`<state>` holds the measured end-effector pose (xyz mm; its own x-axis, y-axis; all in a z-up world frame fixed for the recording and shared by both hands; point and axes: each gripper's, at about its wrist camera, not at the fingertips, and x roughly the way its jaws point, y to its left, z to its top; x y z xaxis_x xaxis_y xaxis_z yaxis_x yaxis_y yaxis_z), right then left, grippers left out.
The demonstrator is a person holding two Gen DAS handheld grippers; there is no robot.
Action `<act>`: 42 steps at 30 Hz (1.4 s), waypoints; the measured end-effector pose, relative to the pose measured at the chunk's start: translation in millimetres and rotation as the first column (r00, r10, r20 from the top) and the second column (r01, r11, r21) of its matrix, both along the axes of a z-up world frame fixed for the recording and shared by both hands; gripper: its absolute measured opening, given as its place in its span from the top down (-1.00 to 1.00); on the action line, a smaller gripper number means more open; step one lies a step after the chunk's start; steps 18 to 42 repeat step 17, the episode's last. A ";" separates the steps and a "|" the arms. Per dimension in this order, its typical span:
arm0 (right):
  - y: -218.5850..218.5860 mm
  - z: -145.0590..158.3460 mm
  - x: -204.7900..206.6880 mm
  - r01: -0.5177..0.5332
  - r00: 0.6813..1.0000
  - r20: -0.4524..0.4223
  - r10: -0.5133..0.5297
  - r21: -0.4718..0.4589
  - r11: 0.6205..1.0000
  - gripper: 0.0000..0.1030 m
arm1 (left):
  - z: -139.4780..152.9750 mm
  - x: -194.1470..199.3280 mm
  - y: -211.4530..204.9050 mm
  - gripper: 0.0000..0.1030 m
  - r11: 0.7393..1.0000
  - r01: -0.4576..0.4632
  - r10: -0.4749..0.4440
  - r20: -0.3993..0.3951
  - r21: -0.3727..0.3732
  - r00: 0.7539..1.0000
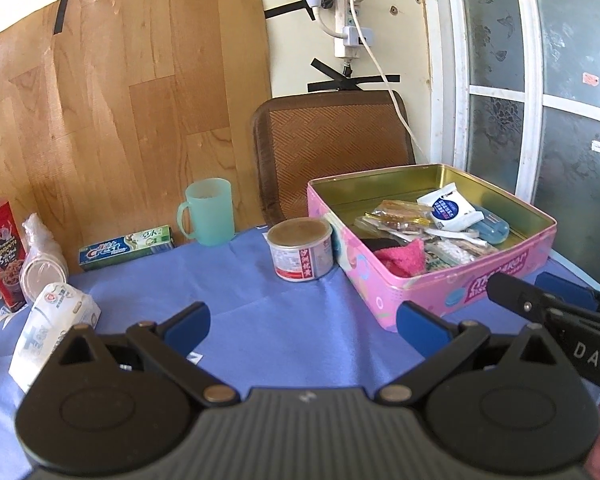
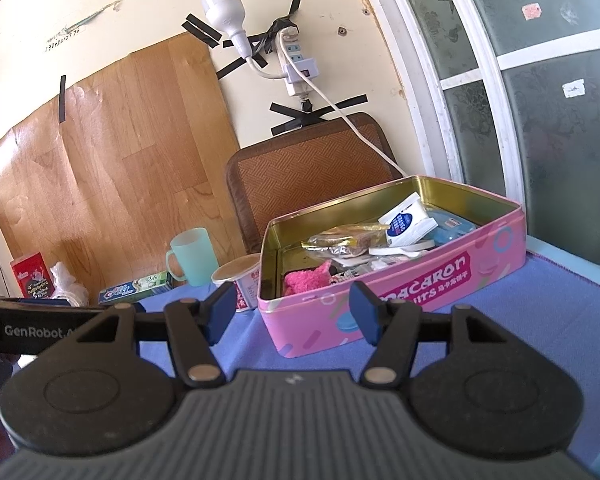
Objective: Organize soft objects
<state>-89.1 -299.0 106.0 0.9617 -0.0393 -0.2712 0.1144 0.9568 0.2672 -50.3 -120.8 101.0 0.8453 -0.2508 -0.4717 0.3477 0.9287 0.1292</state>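
Observation:
A pink biscuit tin stands open on the blue cloth, holding a pink fluffy cloth, a white sachet, snack wrappers and a blue case. A soft white tissue pack lies at the left by my left finger. My left gripper is open over bare cloth, nothing between its blue pads. My right gripper is open too, just short of the tin's near corner; its dark body enters the left wrist view at the right.
A small tin can sits left of the pink tin. Behind stand a green mug, a toothpaste box, a red carton, stacked cups and a woven chair back.

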 end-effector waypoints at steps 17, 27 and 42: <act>-3.0 -1.6 0.3 0.002 1.000 -0.004 -0.002 0.006 1.000 -0.25 | -4.7 0.7 -1.1 -1.00 0.999 0.046 -0.046 -0.011 -0.028 0.999; -3.0 -1.6 0.3 0.002 1.000 -0.004 -0.002 0.006 1.000 -0.25 | -4.7 0.7 -1.1 -1.00 0.999 0.046 -0.046 -0.011 -0.028 0.999; -3.0 -1.6 0.3 0.002 1.000 -0.004 -0.002 0.006 1.000 -0.25 | -4.7 0.7 -1.1 -1.00 0.999 0.046 -0.046 -0.011 -0.028 0.999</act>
